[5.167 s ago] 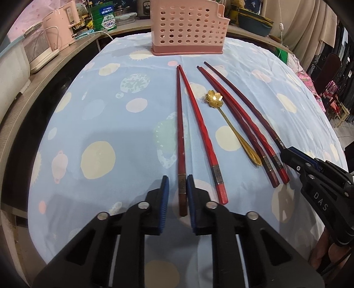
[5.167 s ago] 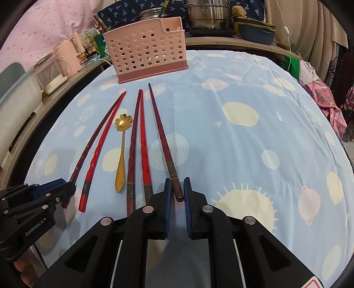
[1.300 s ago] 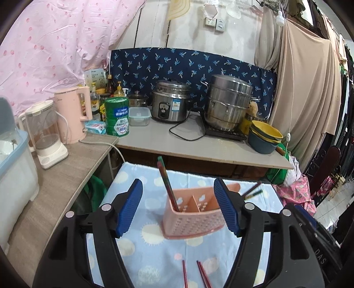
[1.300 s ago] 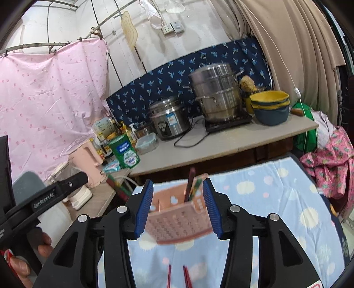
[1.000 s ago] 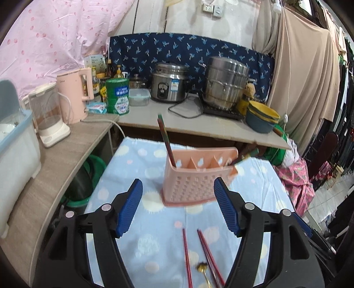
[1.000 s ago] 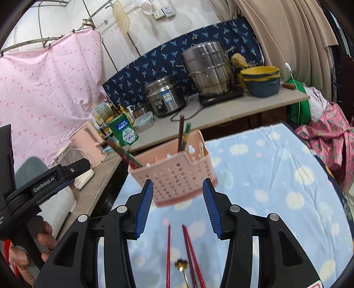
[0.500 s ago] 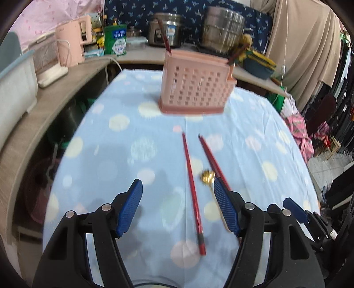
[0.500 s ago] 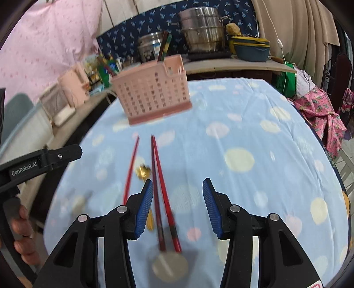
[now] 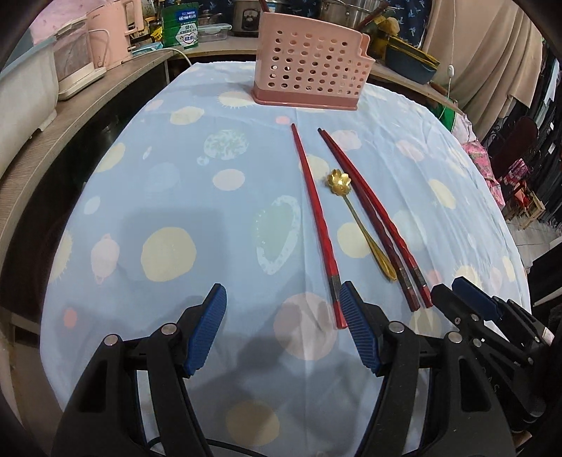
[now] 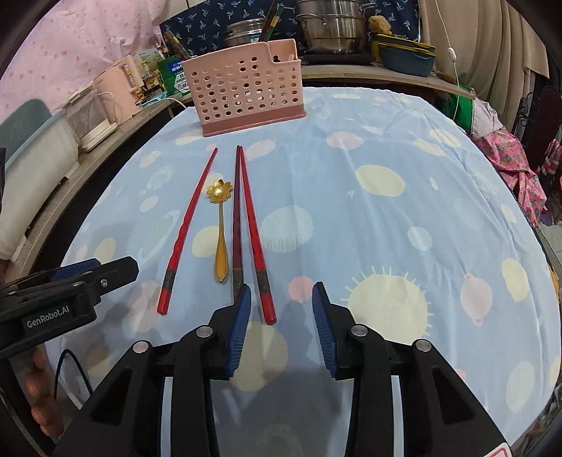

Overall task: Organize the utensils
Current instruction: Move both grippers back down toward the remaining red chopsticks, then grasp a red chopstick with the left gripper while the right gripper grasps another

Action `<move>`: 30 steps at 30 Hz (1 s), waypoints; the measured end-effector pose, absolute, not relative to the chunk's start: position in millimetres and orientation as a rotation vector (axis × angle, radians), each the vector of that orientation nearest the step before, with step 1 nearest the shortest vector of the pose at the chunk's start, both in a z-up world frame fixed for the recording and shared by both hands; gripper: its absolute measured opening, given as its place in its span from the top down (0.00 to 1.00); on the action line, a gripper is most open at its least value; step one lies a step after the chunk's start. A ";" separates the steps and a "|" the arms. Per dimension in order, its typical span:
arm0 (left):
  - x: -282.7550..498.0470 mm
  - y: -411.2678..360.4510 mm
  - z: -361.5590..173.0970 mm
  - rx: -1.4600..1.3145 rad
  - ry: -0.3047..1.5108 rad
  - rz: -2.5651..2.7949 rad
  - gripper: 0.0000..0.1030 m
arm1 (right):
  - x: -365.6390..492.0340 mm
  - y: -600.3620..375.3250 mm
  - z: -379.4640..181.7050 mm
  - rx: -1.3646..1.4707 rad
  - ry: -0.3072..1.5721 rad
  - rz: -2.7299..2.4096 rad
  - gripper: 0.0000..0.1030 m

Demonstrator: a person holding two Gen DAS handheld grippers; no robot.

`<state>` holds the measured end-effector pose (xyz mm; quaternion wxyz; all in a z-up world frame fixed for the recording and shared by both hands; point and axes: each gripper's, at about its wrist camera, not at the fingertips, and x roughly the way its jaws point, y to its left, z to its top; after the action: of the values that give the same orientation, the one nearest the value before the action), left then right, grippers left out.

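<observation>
Three red chopsticks lie on the blue spotted tablecloth: a single one [image 9: 316, 214] [image 10: 186, 228] on the left and a pair [image 9: 372, 214] [image 10: 244, 218] on the right. A gold flower-headed spoon [image 9: 354, 214] [image 10: 220, 225] lies between them. The pink perforated utensil basket [image 9: 311, 66] [image 10: 246, 86] stands at the far side with chopsticks in it. My left gripper [image 9: 282, 328] is open and empty near the single chopstick's near end. My right gripper [image 10: 281, 325] is open and empty, just by the pair's near ends.
A counter runs behind and along the left with a pink kettle [image 9: 112, 38], a green tin [image 9: 184, 30], steel pots [image 10: 330, 31] and stacked bowls [image 10: 407, 54]. The table edge drops off at the left and right.
Both grippers have come down from the basket, where each left a chopstick, and back to the near ends of the utensils on the table. Both are now open; two chopsticks fewer lie on the cloth.
</observation>
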<state>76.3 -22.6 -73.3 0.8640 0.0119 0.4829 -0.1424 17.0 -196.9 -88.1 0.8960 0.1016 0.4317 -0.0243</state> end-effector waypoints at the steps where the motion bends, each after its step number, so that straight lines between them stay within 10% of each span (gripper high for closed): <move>1: 75.3 -23.7 -75.1 0.027 1.016 -0.301 0.38 | 17.2 -196.5 -90.3 0.212 0.901 -0.047 0.70; 22: 78.0 -42.8 -93.7 0.089 1.033 -0.318 0.42 | 22.5 -189.0 -103.7 0.184 0.931 -0.028 0.84; 30: 78.5 -42.6 -92.6 0.089 1.025 -0.334 0.65 | 24.7 -188.3 -104.2 0.180 0.929 -0.027 0.85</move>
<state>78.5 -42.6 -92.6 0.8572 0.0426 0.4879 -0.1591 24.7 -188.3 -104.2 0.8901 0.0866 0.4472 -0.0128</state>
